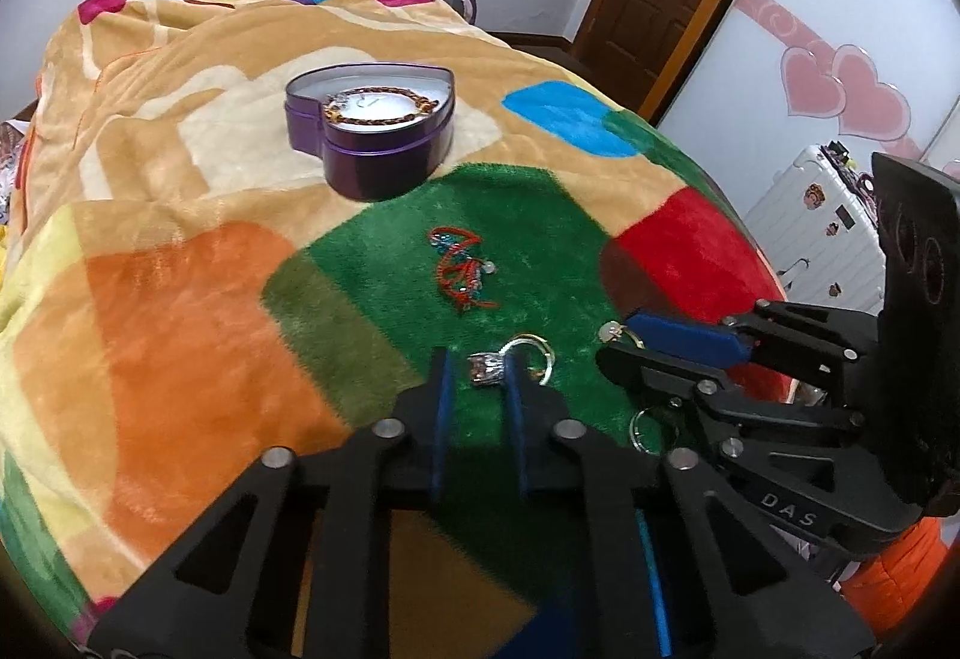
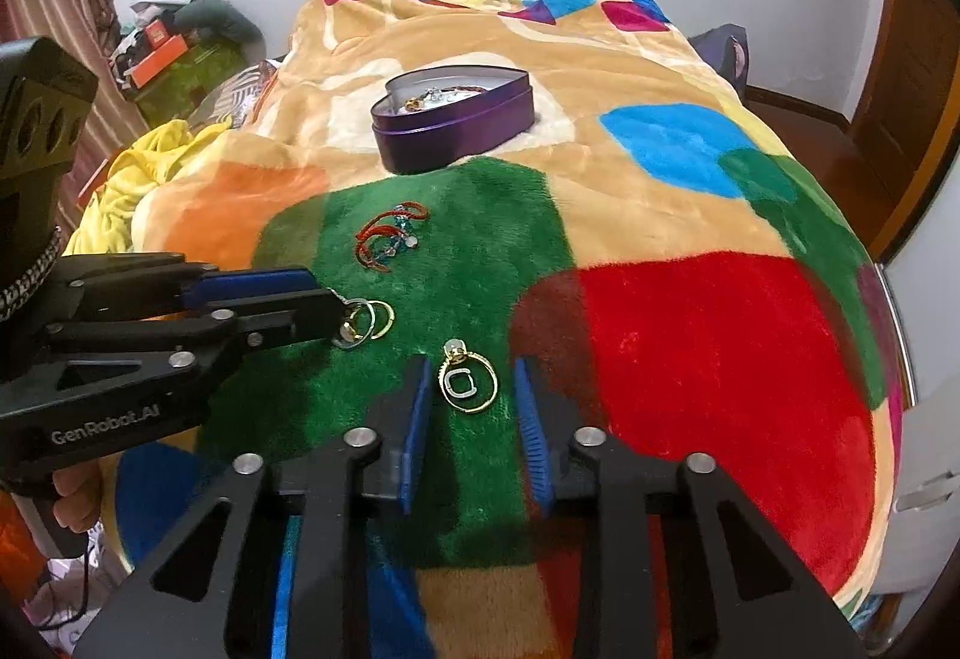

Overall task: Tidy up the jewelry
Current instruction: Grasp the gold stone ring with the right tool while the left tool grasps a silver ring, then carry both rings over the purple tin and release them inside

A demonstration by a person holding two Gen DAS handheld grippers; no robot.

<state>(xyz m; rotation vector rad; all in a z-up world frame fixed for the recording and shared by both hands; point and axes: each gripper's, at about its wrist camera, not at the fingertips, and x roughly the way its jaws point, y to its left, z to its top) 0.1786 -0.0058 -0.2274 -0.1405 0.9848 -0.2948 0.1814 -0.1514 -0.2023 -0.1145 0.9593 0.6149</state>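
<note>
Two tongs: left tongs (image 1: 478, 362) tight on half-hidden linked rings (image 2: 362, 321), right tongs (image 2: 471, 364) narrow around gold rings (image 2: 450, 389).

One purple heart-shaped tin (image 2: 456, 131) far on the blanket (image 2: 690, 215), one brown beaded bracelet (image 1: 378, 107) inside it, one red cord tangle (image 2: 387, 236) mid-scene, two ring clusters near, left (image 2: 366, 323) and right (image 2: 468, 383), two grippers, left (image 2: 336, 314) and right (image 2: 471, 395).

Left claw (image 1: 477, 377) pinched, right claw (image 2: 471, 383) ajar
</note>
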